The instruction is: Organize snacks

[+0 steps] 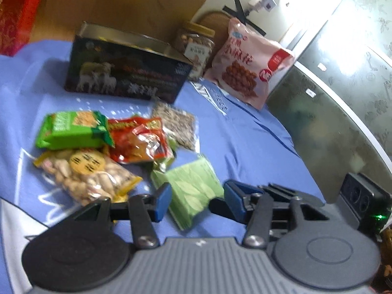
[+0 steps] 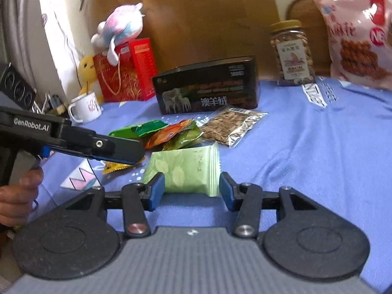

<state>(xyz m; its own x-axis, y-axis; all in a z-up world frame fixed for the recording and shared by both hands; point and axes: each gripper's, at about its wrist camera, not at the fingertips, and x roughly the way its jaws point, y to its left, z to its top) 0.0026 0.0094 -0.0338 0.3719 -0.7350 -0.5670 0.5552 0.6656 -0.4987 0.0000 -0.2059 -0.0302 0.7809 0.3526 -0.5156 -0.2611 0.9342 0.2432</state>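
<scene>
"GenRobot.AI" on left gripper (image 2: 117, 150); "澳羊绒" on black box (image 2: 208, 85).

Blue cloth (image 2: 306, 159) matt, creased; pale green packet (image 2: 186, 169) glossy plastic; dark tin (image 1: 127, 73) shiny metal.

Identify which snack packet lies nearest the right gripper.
The pale green leaf-print packet, between the right gripper pads; the other packets lie heaped behind it.

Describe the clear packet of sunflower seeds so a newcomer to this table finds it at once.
Start at the big dark tin box with white sheep on it, standing on the blue cloth. Just in front of its right end lies a flat packet. Unlike the bright green, red and yellow packs heaped to its left, it is see-through, shows small striped brown seeds, and has a barcode at one end.
</scene>
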